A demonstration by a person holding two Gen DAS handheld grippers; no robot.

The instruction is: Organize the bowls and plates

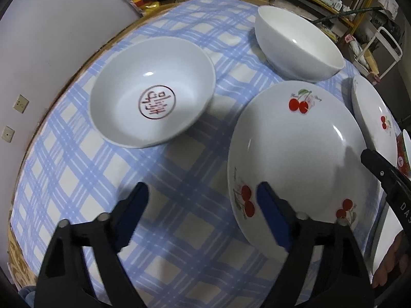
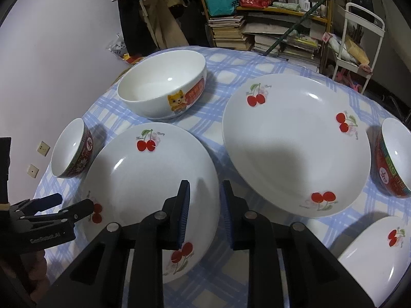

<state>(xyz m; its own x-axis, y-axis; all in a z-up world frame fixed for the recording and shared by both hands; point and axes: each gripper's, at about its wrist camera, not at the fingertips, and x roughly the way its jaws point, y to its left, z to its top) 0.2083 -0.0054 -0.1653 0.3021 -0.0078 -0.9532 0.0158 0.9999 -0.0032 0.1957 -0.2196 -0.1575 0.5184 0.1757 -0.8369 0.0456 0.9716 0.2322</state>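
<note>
A white deep plate with red cherries [image 2: 151,179] lies on the checked tablecloth [image 2: 223,61], and both grippers stand at it. My right gripper [image 2: 205,210] straddles its right rim, one pad over the plate and one outside. A narrow gap still shows between the pads, so it is open. My left gripper [image 1: 204,205] is open wide across the same plate's [image 1: 298,154] left rim, with the right finger [image 1: 272,215] over the plate. The left gripper [image 2: 72,202] also shows in the right wrist view. The right gripper's black finger [image 1: 380,169] enters the left wrist view.
A larger cherry plate [image 2: 295,143] lies to the right, and a third one [image 2: 377,251] lies front right. A cat-print bowl [image 2: 164,87], two red patterned bowls [image 2: 72,148] [image 2: 395,159] and a seal-marked bowl [image 1: 151,92] surround them. Shelves of books [image 2: 269,38] stand behind.
</note>
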